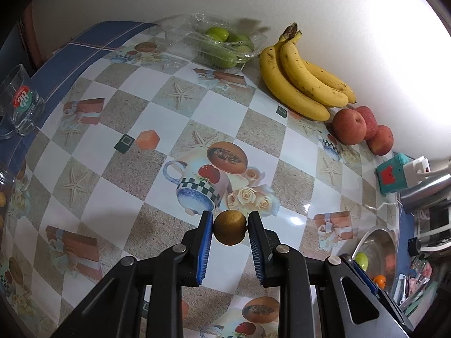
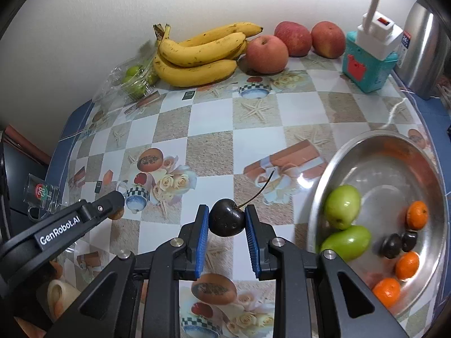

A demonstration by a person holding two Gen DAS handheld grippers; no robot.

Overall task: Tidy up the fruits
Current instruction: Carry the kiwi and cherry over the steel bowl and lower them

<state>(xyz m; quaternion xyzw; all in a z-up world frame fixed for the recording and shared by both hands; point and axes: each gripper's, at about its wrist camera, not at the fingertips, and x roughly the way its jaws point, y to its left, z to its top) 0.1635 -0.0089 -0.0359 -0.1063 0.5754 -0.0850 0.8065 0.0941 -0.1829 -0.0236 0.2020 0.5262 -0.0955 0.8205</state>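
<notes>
Glass (image 1: 24, 101): is being left standing at the far left edge of the table (image 1: 253, 146), apart from all fruit.
Left gripper (image 1: 229, 226): is being held above the table, its blue pads pinching a small round brown fruit (image 1: 229, 227), possibly a longan; the fruit is being kept clear of the tablecloth.
Tray (image 1: 222, 45): a clear plastic tray is being used for green fruits at the back by the wall; it appears already filled.
Bananas (image 1: 301, 79): are being kept in one bunch against the wall, just right of the tray.
Apples (image 1: 349, 126): three are being kept grouped by the wall, just right of the bananas.
Right gripper (image 2: 227, 221): is being held over the table just left of the bowl, its pads pinching a dark cherry (image 2: 227, 221) whose stem is sticking up to the right.
Bowl (image 2: 338, 157): a steel bowl at the right is being used for small fruit; two green fruits (image 2: 342, 209), four small oranges (image 2: 407, 264) and two dark fruits (image 2: 398, 243) are lying in it.
Progress: most fruit seems to be sorted already into tray, wall groups and bowl; judging by this, only the two held fruits are being left to place.
Remaining: the cherry is probably being destined for the bowl beside the dark fruits; where the brown fruit belongs cannot be told.
</notes>
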